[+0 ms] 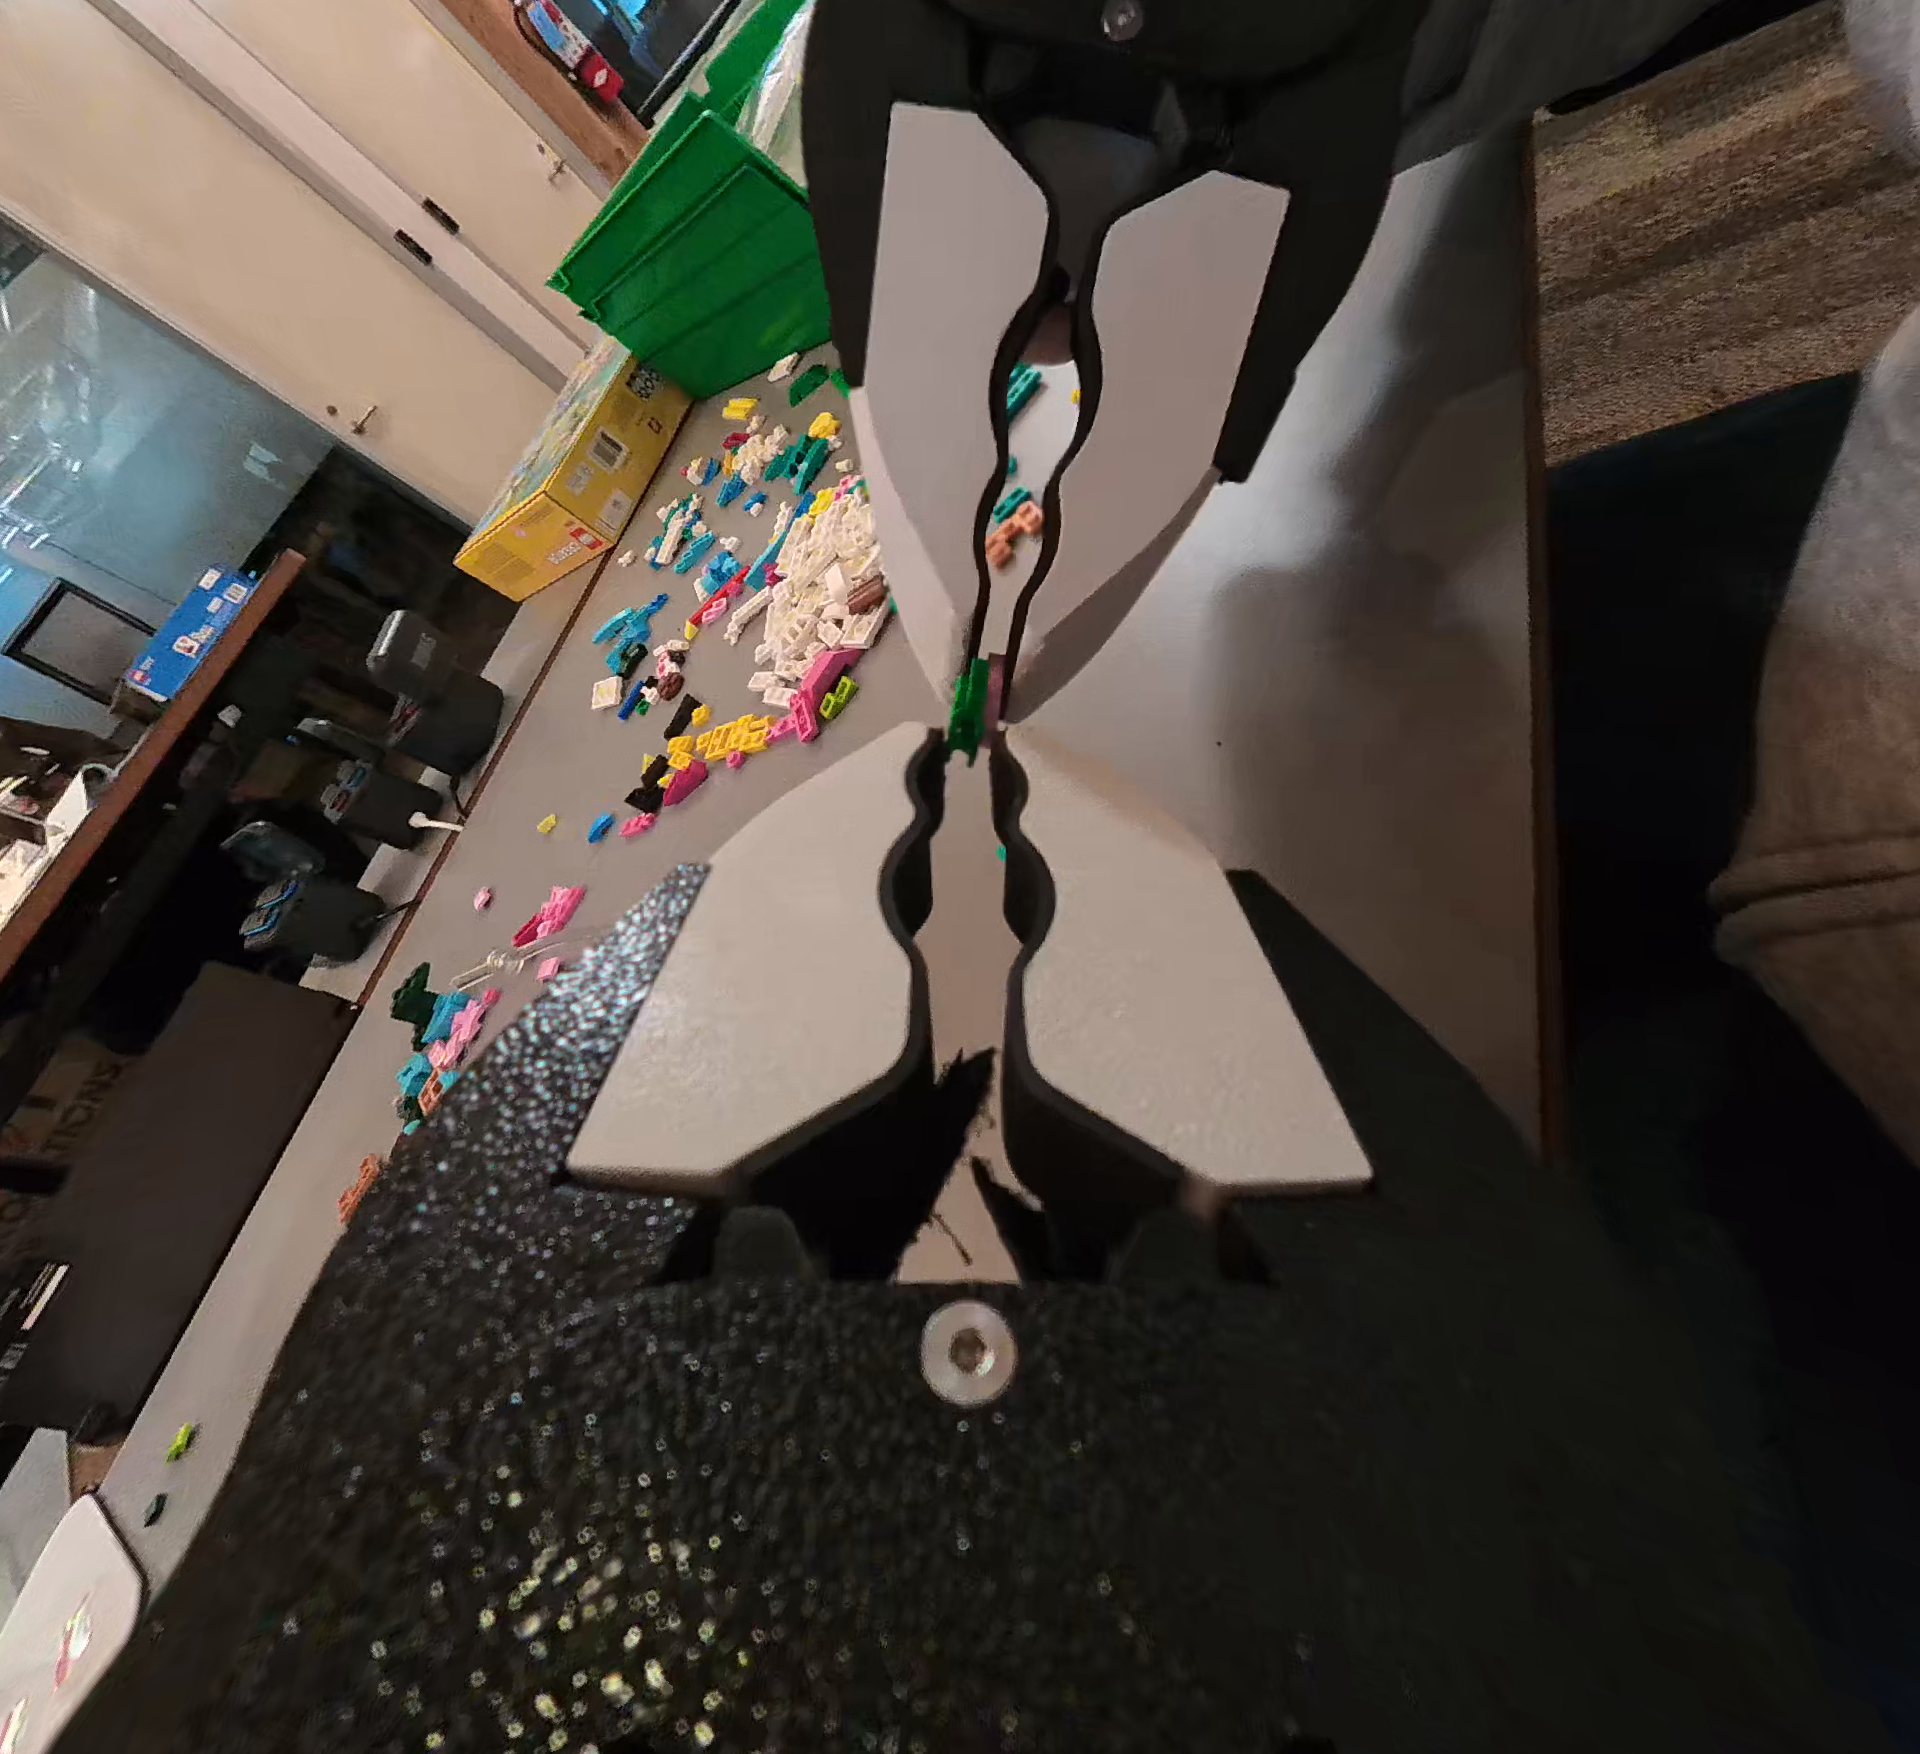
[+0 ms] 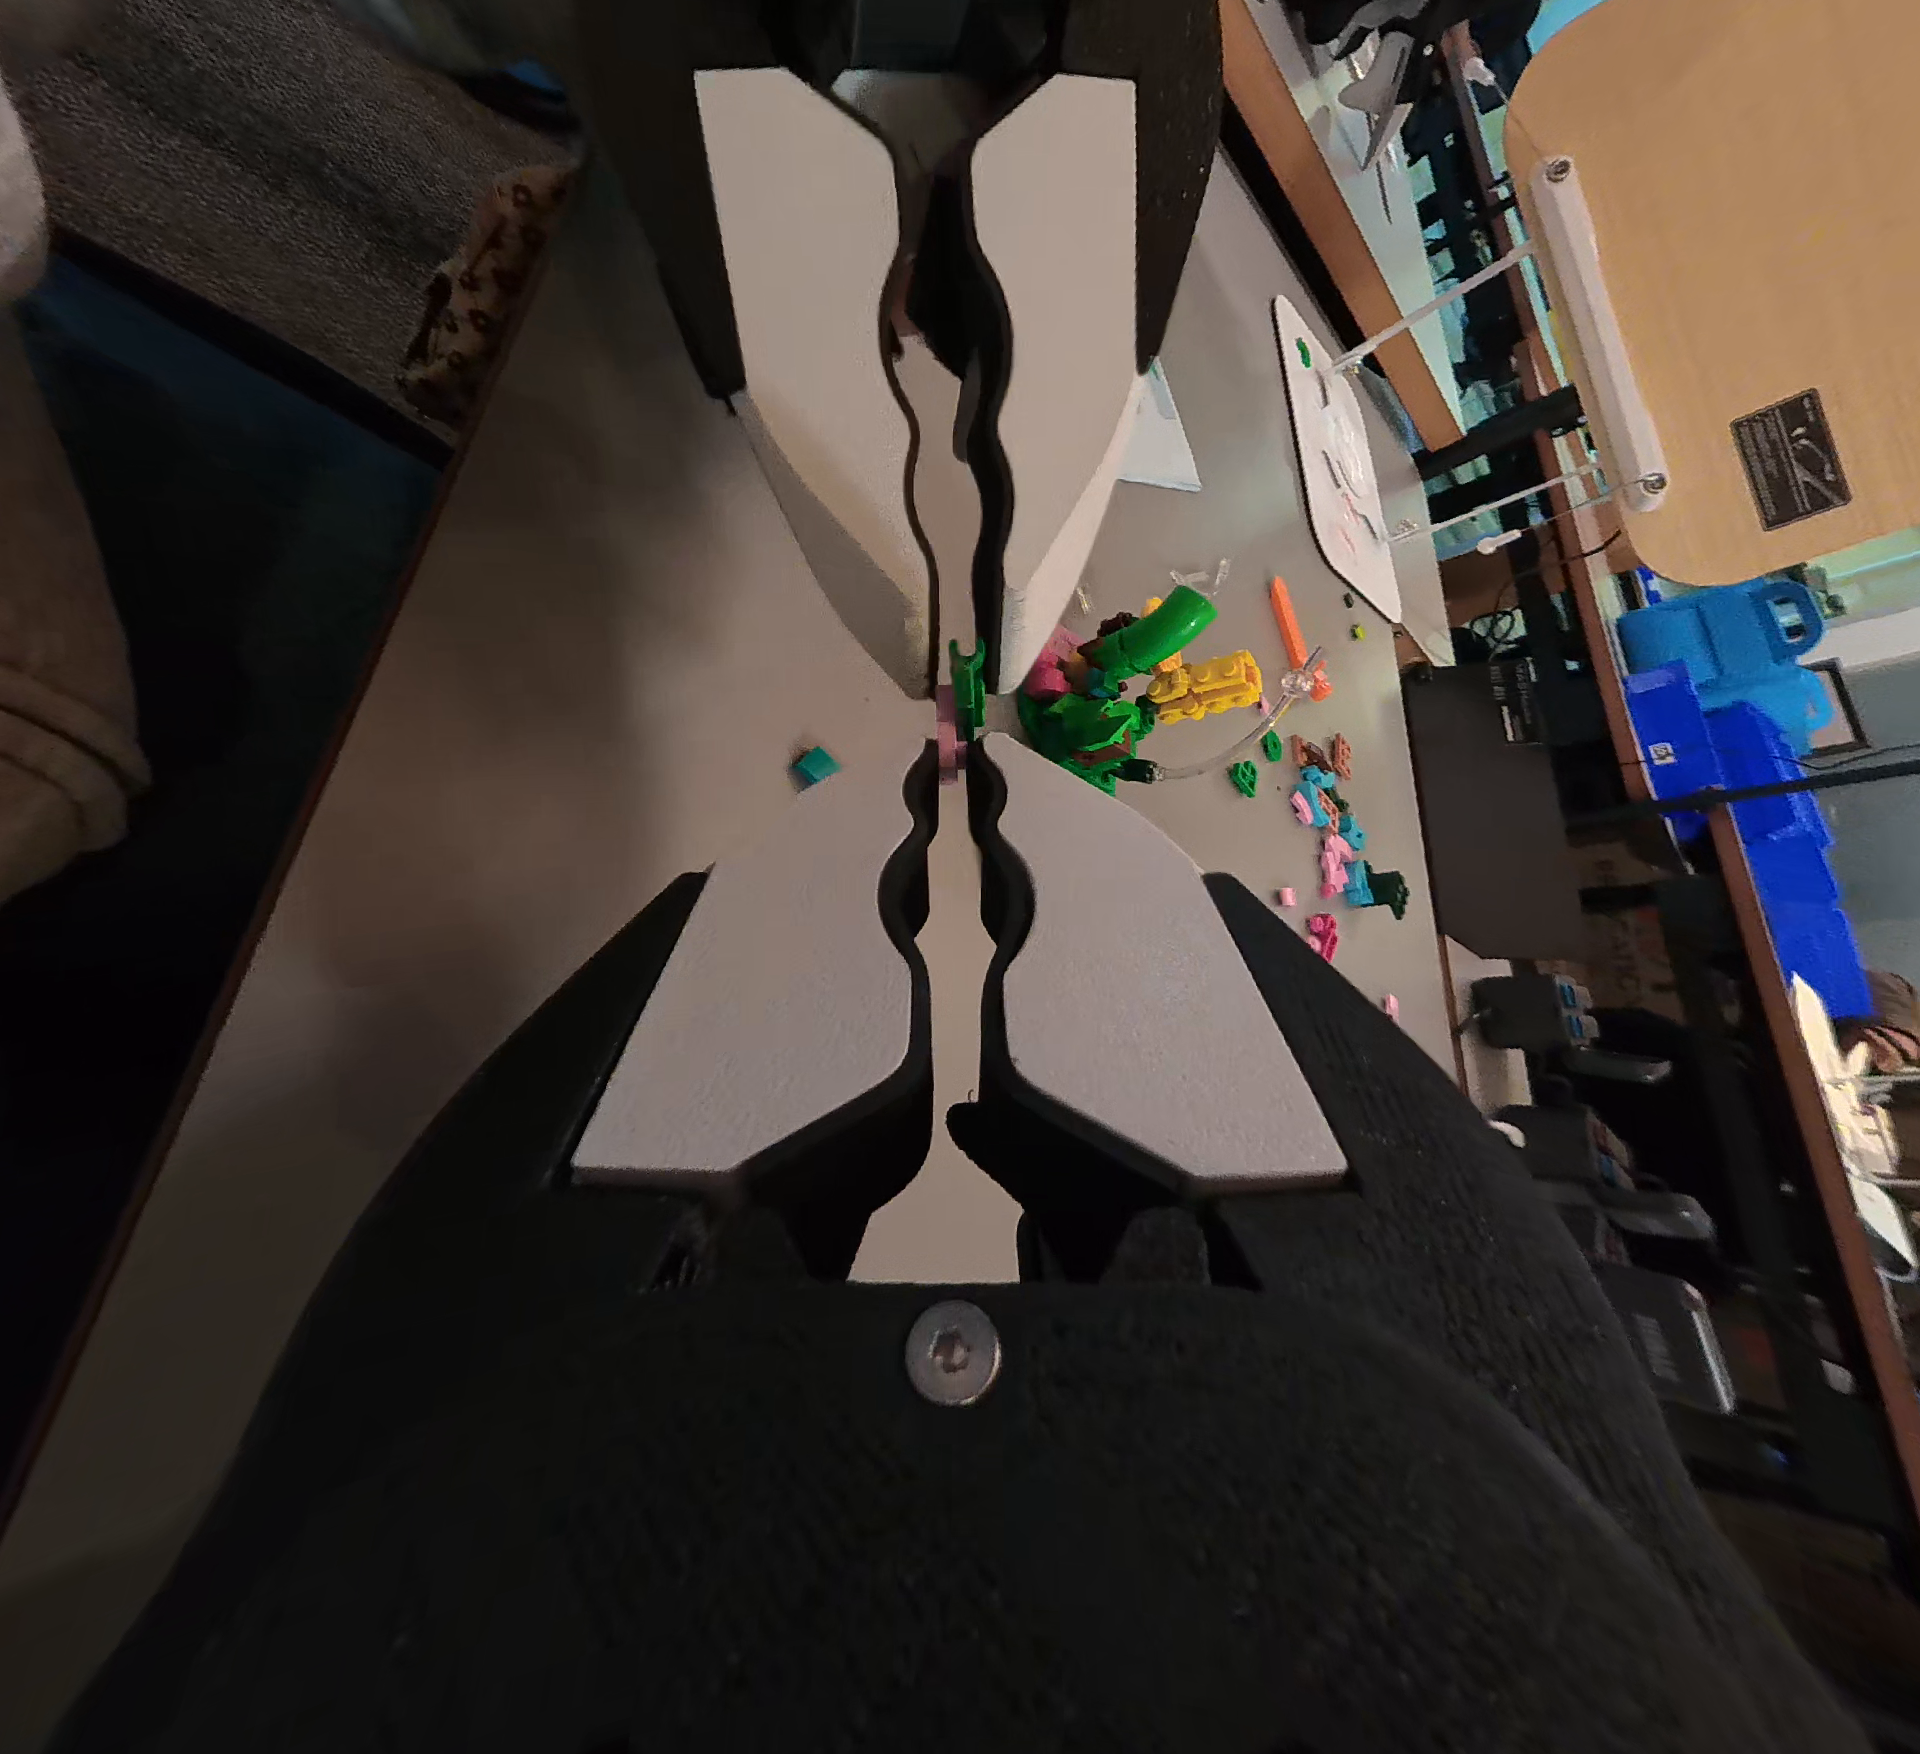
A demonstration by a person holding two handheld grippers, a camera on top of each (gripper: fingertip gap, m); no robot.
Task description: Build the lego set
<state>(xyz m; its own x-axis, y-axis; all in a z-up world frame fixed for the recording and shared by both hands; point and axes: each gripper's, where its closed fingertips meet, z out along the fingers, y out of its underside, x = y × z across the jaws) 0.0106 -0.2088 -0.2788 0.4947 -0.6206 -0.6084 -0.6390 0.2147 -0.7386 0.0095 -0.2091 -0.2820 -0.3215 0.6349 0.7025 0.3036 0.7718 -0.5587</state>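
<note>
**Two small pieces pinched tip to tip above the tabletop**

Left gripper [image 1: 968, 754] closed on a green piece [image 1: 966, 707], pinched only at the very tips of the jaws. Right gripper [image 2: 954, 759] pointed straight at it from the opposite side, jaws closed on a thin lilac piece [image 2: 948, 733], likewise by the tips alone. Green and lilac side by side and touching, flat against flat, in the narrow space where the four fingertips meet. Gripped that far out, probably, to leave most of each piece bare for the other to sit against. Both raised off the tabletop [image 1: 1351, 665], over its bare strip by the edge nearest the person, likely because nothing loose lies there to get in the way.

Just past the tips, seen from the right wrist: a single teal brick [image 2: 816, 766] alone on the bare strip, and a green, brown and yellow brick build [image 2: 1101, 717] just behind the left gripper's fingers, apparently kept within easy reach. Farther along toward that end of the tabletop, a scatter of pink and blue bricks [image 2: 1335, 837] and an orange stick-like piece [image 2: 1286, 624].

Toward the other end, seen from the left wrist: a wide spread of loose bricks [image 1: 821, 582], white ones heaped, colours roughly clustered around them. Beyond, at the far edge, a yellow box [image 1: 577, 499] and stacked green bins [image 1: 707, 270], pushed back as if to keep the middle free.
</note>
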